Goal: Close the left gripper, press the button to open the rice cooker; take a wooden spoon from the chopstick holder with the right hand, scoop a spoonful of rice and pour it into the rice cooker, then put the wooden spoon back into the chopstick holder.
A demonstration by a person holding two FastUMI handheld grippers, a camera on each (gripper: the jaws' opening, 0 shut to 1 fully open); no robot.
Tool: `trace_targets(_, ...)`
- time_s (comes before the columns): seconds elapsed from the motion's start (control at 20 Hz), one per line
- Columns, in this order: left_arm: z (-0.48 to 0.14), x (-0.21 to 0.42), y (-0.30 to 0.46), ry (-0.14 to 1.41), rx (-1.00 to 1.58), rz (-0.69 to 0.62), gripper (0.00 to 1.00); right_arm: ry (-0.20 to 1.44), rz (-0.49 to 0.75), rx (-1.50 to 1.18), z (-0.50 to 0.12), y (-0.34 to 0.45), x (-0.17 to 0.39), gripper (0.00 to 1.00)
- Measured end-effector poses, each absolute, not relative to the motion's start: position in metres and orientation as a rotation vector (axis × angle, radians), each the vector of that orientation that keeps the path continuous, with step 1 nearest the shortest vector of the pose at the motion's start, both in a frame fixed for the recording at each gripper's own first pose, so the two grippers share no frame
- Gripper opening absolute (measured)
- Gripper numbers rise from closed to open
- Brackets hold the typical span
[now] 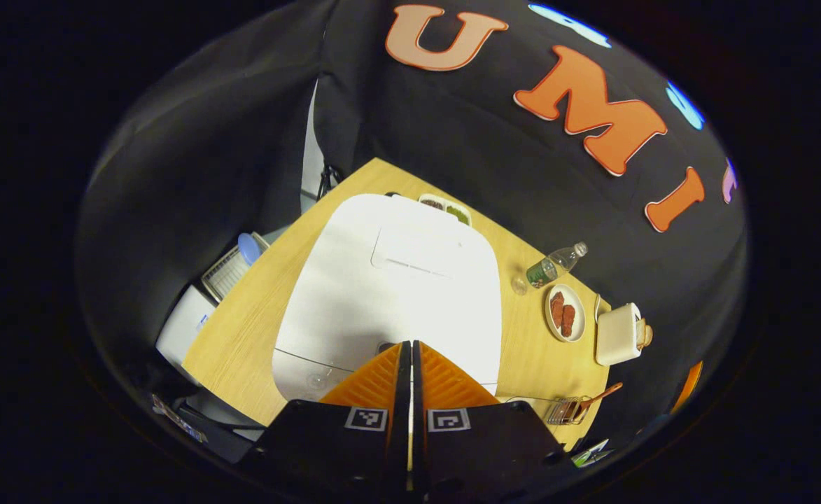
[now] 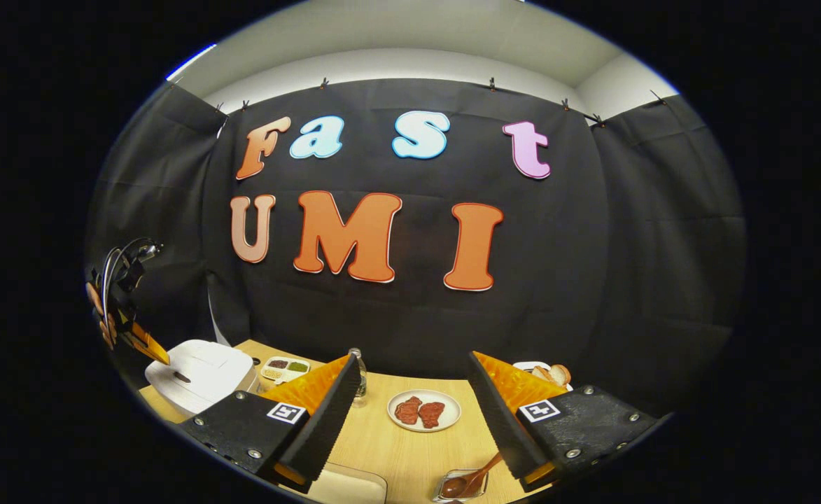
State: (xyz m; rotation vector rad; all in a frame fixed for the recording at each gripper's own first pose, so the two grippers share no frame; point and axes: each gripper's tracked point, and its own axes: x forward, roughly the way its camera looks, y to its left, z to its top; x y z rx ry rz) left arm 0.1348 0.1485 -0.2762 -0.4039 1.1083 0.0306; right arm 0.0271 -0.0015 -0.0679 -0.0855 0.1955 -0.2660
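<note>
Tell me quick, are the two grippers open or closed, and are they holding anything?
Left gripper: closed, fingers together, holding nothing, just above the rice cooker.
Right gripper: open, fingers wide apart, holding nothing.

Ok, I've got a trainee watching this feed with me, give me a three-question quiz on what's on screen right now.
1. True or false: the left gripper is shut, just above the rice cooker.
2. Multiple choice: the rice cooker lid is A) up, B) down, C) off.
3. Fill in: the wooden spoon rests in the chopstick holder, while the right gripper is ____.

Key: 1 true; 2 B; 3 open, holding nothing.
</note>
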Motion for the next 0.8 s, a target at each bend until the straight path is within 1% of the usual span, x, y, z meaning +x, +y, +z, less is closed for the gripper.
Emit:
trace_targets(0.1,-0.286,0.139,0.14,1.15,-0.438,0.021,0.08,0.206,-0.283,-0.087,-0.072,-0.006,0.024,0.95)
trace_targets(0.15,-0.292,0.141,0.136,1.165,-0.461,0.014,0.05,0.21,-0.293,-0.089,-0.073,-0.009,0.022,0.95)
trace_targets(0.2,-0.296,0.141,0.134,1.187,-0.478,0.013,0.08,0.215,-0.302,-0.091,-0.075,-0.014,0.02,0.95)
trace_targets(0.4,-0.306,0.145,0.136,1.222,-0.503,0.029,0.08,0.229,-0.332,-0.099,-0.079,-0.024,0.012,0.95)
trace_targets(0.5,-0.309,0.146,0.139,1.224,-0.485,0.036,0.08,0.242,-0.341,-0.097,-0.083,-0.027,0.01,0.95)
trace_targets(0.55,-0.309,0.143,0.14,1.23,-0.473,0.048,0.06,0.247,-0.342,-0.093,-0.084,-0.027,0.009,0.95)
trace_targets(0.65,-0.312,0.142,0.14,1.237,-0.444,0.053,0.07,0.253,-0.34,-0.087,-0.087,-0.026,0.008,0.95)
trace_targets(0.7,-0.316,0.137,0.139,1.265,-0.437,0.055,0.07,0.257,-0.34,-0.085,-0.088,-0.026,0.008,0.95)
trace_targets(0.75,-0.312,0.138,0.139,1.24,-0.431,0.065,0.0,0.261,-0.336,-0.082,-0.089,-0.025,0.009,0.95)
trace_targets(0.8,-0.315,0.137,0.14,1.24,-0.42,0.065,0.08,0.263,-0.332,-0.078,-0.09,-0.023,0.009,0.95)
